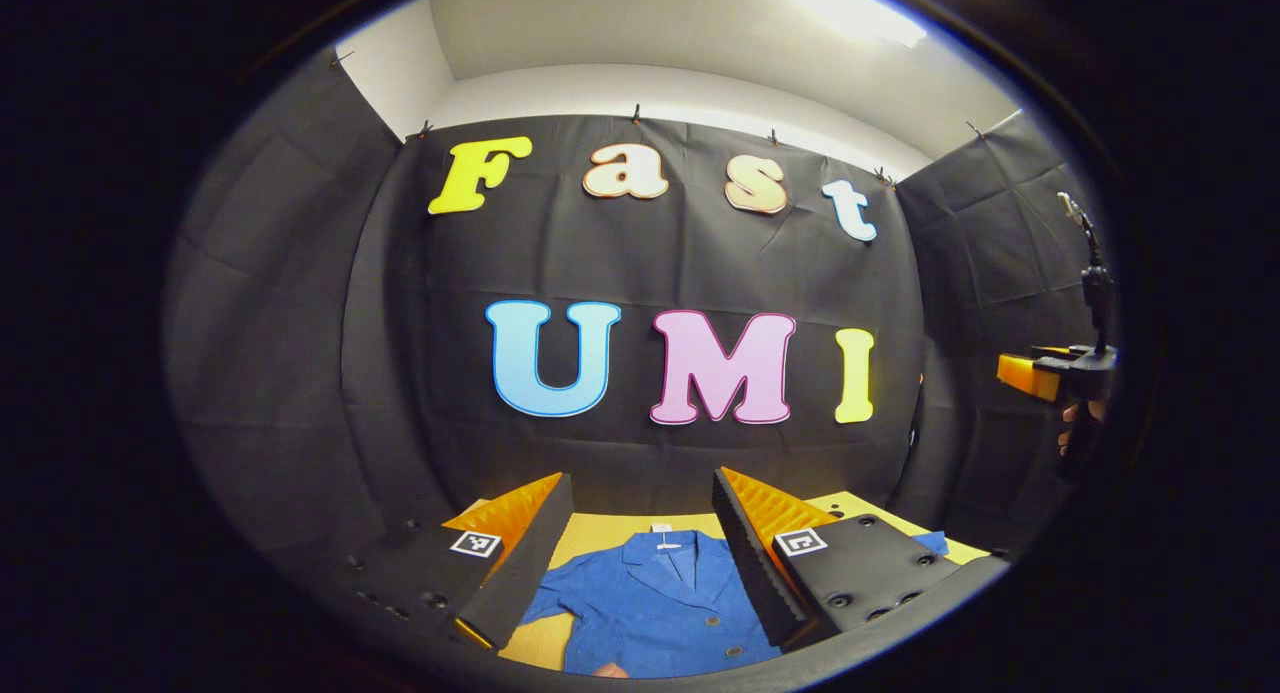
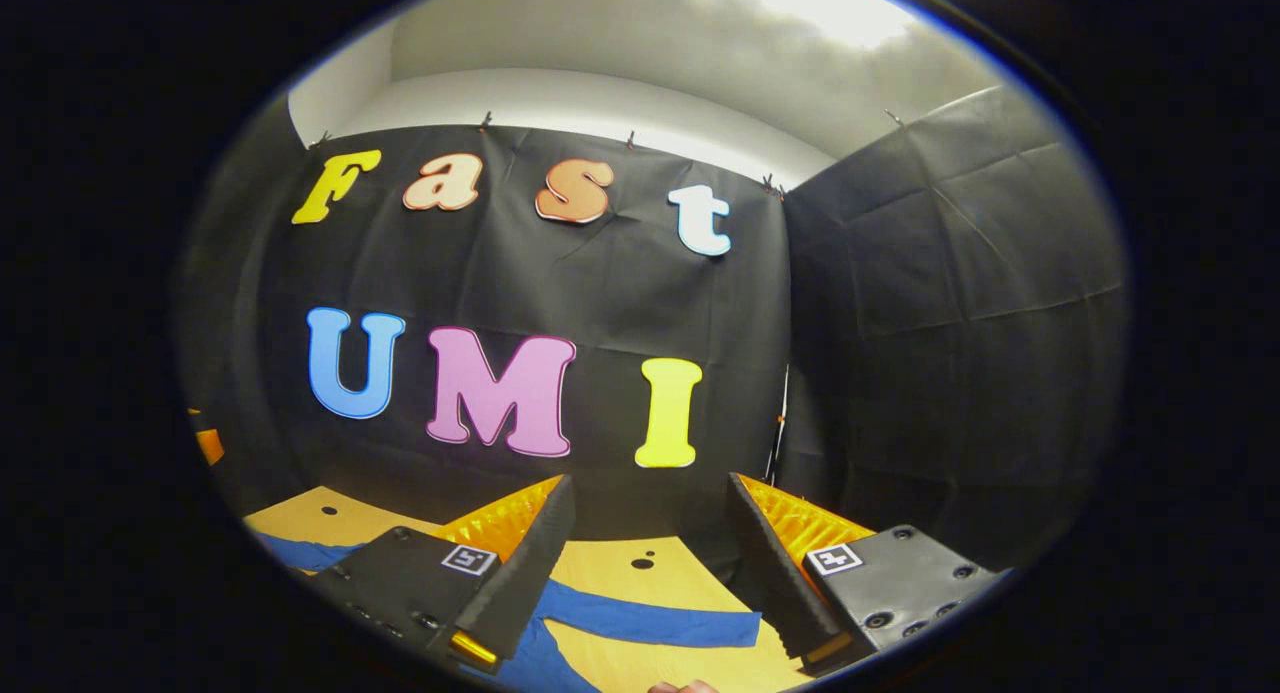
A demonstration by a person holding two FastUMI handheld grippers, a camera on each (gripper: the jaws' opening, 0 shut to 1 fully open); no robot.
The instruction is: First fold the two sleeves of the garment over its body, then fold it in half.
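A blue button-front shirt (image 1: 650, 613) lies flat on the tan table (image 1: 600, 528), collar toward the back wall. My left gripper (image 1: 640, 478) hovers open above it, and the collar and chest show between its fingers. One short sleeve (image 1: 545, 603) spreads out to the left, and a bit of the other sleeve (image 1: 935, 541) peeks past the right finger. My right gripper (image 2: 650, 481) is open above a sleeve (image 2: 660, 625) that stretches flat across the table (image 2: 330, 513). That same right gripper (image 1: 1050, 373) appears far right in the left gripper view, raised high in a hand.
Black cloth walls close the booth at the back and both sides. The table top has a few small holes (image 2: 640, 563). An orange bit (image 2: 207, 443) shows at the left edge of the right gripper view. A sliver of a hand (image 2: 680, 686) sits at the bottom.
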